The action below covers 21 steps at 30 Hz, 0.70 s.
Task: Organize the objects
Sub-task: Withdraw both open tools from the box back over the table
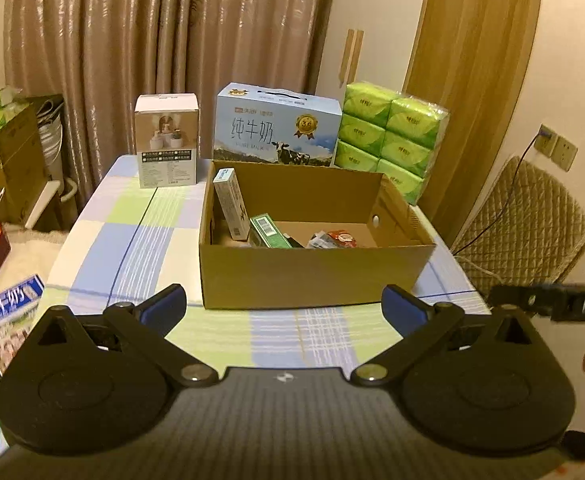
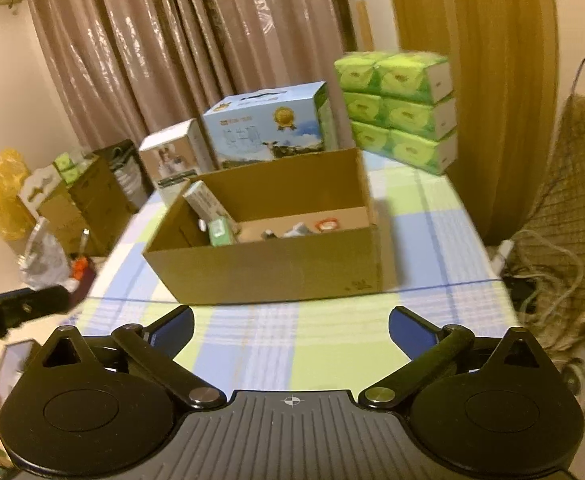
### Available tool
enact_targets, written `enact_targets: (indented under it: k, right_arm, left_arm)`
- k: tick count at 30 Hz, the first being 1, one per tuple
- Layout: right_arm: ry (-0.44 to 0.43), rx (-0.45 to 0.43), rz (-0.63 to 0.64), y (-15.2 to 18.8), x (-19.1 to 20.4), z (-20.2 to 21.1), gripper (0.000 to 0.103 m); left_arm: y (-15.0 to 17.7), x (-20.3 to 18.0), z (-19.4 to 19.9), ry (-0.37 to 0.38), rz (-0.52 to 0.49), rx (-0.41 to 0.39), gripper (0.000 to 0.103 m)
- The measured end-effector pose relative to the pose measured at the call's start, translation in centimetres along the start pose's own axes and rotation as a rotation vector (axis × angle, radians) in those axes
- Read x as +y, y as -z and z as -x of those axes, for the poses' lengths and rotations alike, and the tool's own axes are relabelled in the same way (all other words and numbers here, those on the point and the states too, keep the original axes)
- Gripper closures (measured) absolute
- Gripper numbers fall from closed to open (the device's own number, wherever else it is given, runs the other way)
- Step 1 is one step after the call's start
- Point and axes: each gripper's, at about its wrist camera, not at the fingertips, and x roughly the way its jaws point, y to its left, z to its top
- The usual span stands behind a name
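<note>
Tabletop: open brown cardboard box (image 1: 316,276) holding packets.

Your table (image 1: 140,240): checked cloth | on it: open carton (image 1: 316,276) at the middle | behind it, left to right: white box (image 1: 167,140), milk case (image 1: 278,124), green tissue pack (image 1: 392,140), close together.

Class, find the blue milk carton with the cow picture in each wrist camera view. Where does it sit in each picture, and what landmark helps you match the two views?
Left wrist view: the blue milk carton stands upper centre, directly behind the cardboard box.
Right wrist view: the blue milk carton stands upper centre-left, behind the cardboard box's far wall.
Shared landmark: the green tissue pack, right of the carton.
</note>
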Motion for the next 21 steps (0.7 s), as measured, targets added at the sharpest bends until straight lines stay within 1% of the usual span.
enact_targets:
  k: [2, 7, 10, 15, 18, 21]
  right_arm:
    - [0.024, -0.005, 0.012, 0.8, 0.2, 1.0, 0.002]
    - [0.025, 0.006, -0.004, 2.6, 0.4, 3.0, 0.002]
    - [0.034, 0.015, 0.004, 3.6, 0.6, 3.9, 0.002]
    - [0.038, 0.028, 0.008, 4.6, 0.9, 5.3, 0.002]
    - [0.043, 0.026, 0.024, 5.0, 1.2, 6.0, 0.002]
    - [0.042, 0.029, 0.033, 5.2, 1.6, 6.4, 0.002]
  left_arm:
    - [0.5, -0.2, 0.9, 0.005, 0.023, 0.015, 0.001]
    - [2.1, -0.9, 2.8, -0.015, 0.026, 0.049, 0.001]
    - [3.4, -1.5, 3.8, -0.037, 0.010, 0.063, 0.001]
    - [5.3, -1.7, 5.0, -0.058, 0.019, 0.078, 0.001]
    - [6.0, -1.9, 5.7, -0.085, 0.007, 0.081, 0.001]
    - [6.5, -1.9, 6.3, -0.087, 0.006, 0.080, 0.001]
